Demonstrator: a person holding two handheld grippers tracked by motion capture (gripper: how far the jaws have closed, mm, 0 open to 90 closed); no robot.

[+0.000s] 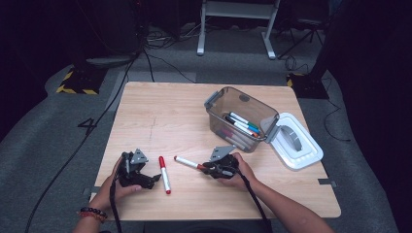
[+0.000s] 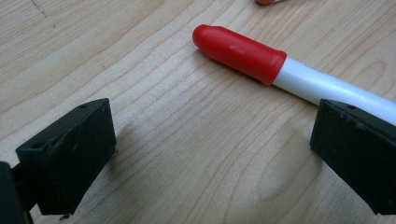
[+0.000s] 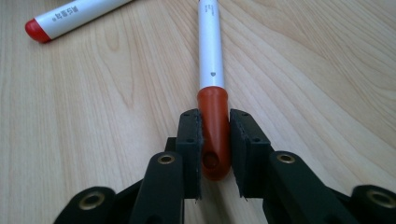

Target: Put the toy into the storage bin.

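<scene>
Two markers remain outside the box (image 1: 241, 116): the right gripper (image 3: 215, 140) fingers clamp one marker (image 3: 211, 70); left gripper (image 2: 210, 154) fingers wide beside the other marker (image 2: 261, 63).

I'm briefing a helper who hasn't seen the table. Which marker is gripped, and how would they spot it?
Start at the wooden table and go to its near edge, where two red-capped markers lie. The gripped marker is the right one, in front of the clear bin. Unlike the loose marker, its red end sits clamped in the right claw.
</scene>
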